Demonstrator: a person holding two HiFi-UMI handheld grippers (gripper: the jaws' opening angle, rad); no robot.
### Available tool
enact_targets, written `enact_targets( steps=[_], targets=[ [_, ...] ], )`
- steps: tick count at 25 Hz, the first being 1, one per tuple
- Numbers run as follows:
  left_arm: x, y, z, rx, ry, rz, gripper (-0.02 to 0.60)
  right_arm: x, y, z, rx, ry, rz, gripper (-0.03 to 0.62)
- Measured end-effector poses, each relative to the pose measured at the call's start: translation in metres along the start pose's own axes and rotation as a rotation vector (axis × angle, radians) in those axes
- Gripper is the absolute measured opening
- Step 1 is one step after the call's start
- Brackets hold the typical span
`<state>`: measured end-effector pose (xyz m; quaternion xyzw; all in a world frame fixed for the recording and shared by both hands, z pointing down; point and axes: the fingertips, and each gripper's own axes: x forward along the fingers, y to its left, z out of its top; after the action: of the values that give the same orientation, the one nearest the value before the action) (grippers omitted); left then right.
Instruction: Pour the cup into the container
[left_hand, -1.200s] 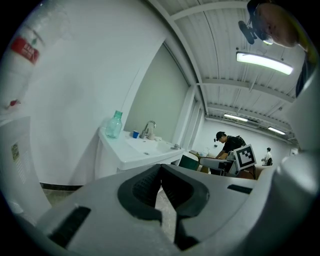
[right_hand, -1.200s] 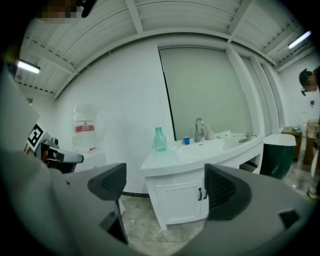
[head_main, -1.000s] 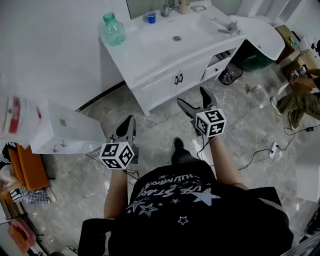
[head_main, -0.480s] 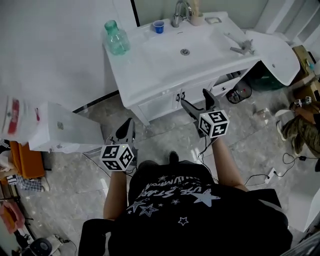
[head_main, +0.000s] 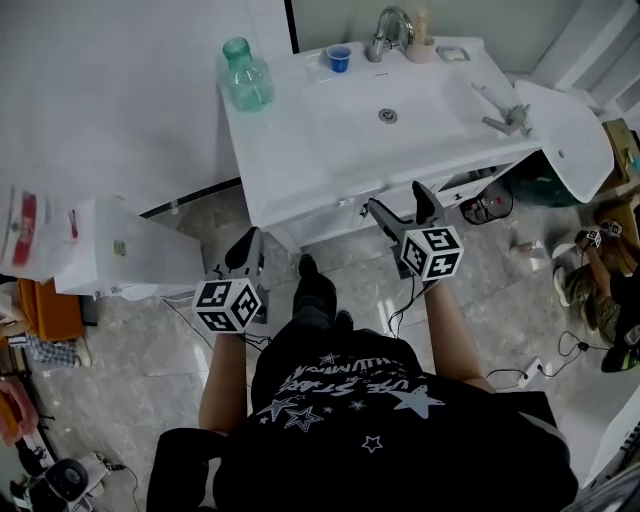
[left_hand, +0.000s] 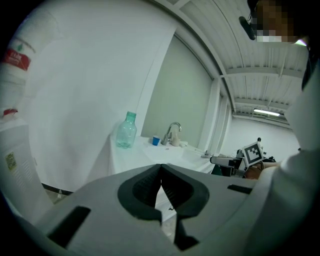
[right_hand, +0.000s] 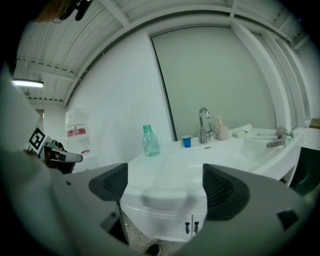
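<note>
A small blue cup (head_main: 339, 59) stands at the back of the white sink counter (head_main: 300, 140), just left of the chrome tap (head_main: 385, 33). It also shows as the blue cup (right_hand: 186, 141) and, tiny, the blue cup (left_hand: 156, 140). A green-tinted plastic bottle (head_main: 246, 76) stands at the counter's back left corner; the same bottle (right_hand: 149, 141) appears in the right gripper view. My left gripper (head_main: 246, 246) is shut and empty, low in front of the cabinet's left side. My right gripper (head_main: 399, 201) is open and empty, near the counter's front edge.
A beige mug (head_main: 421, 48) and a soap dish (head_main: 452, 54) sit right of the tap. The basin drain (head_main: 387, 115) lies mid-counter. A white box-like unit (head_main: 120, 255) stands at left on the marble floor. Cables (head_main: 520, 375) and clutter lie at right.
The person has stepped toward the sink: the counter now sits closer and more centred, and both grippers have come nearer to its front edge. Jaw states look unchanged.
</note>
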<state>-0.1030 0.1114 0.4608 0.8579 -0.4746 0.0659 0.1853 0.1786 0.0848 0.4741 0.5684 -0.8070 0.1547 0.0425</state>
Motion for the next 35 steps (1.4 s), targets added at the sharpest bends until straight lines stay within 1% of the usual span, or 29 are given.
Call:
enact_targets(
  steps=[5,14,21,26,29,33,35],
  targets=[
    [0.04,0.035,0.019,0.005,-0.007,0.008,0.01,0.041,-0.019,0.019,-0.028,0.011,-0.018,0.456],
    [0.126,0.099,0.062,0.027,0.002,-0.003,0.01,0.15,-0.054,0.06,-0.055,0.021,-0.063,0.454],
    [0.171,0.14,0.077,-0.013,0.011,-0.005,0.01,0.213,-0.072,0.076,-0.085,0.063,-0.075,0.454],
    [0.199,0.156,0.085,-0.031,0.014,-0.018,0.009,0.249,-0.095,0.098,-0.082,0.075,-0.08,0.454],
    [0.212,0.16,0.09,-0.042,0.017,-0.017,0.01,0.268,-0.107,0.108,-0.116,0.101,-0.068,0.454],
    [0.221,0.161,0.094,-0.048,0.018,0.012,0.01,0.291,-0.122,0.113,-0.131,0.124,-0.032,0.454],
    [0.221,0.162,0.095,-0.049,0.018,0.044,0.01,0.303,-0.127,0.112,-0.132,0.129,-0.005,0.454]
  ],
)
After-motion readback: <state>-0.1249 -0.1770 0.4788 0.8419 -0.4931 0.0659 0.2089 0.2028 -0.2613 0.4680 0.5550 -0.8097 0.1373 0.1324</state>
